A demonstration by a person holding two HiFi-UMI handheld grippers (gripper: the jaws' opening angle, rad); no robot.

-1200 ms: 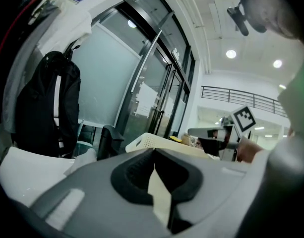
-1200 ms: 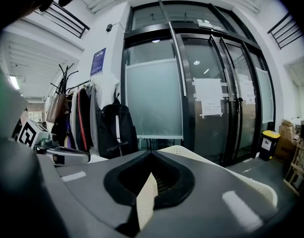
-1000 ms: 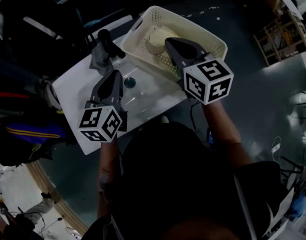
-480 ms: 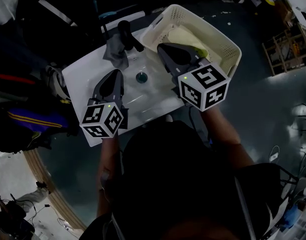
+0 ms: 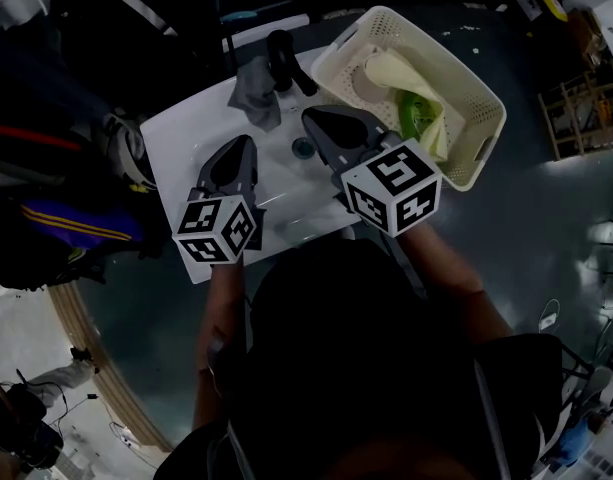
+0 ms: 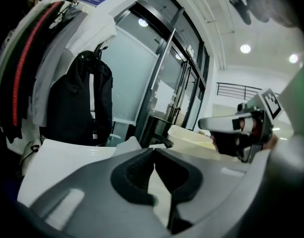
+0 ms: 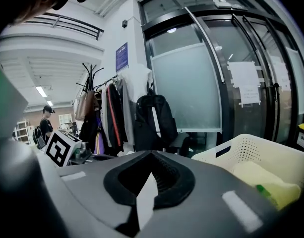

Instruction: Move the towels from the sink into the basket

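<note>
A white sink (image 5: 176, 133) fills the middle of the head view. A grey towel (image 5: 254, 86) lies crumpled on it beside the black faucet (image 5: 286, 60), and shows as a pale fold (image 6: 126, 145) in the left gripper view. The cream basket (image 5: 466, 88) stands to the sink's right and holds a yellow and green towel (image 5: 414, 108), also visible as a towel (image 7: 266, 178) in the right gripper view. My left gripper (image 5: 243, 150) hovers over the sink's left part, shut and empty. My right gripper (image 5: 314, 118) is over the basin near the drain, shut and empty.
Coats and a black backpack (image 7: 152, 118) hang on a rack behind the sink, before glass doors. A person (image 7: 44, 123) stands far off at the left. A wooden shelf (image 5: 586, 98) stands at the right edge. Dark floor surrounds the sink.
My right gripper has come away from above the basket and now sits over the sink basin. The left gripper has stayed over the sink's left part. Both have stayed shut.
</note>
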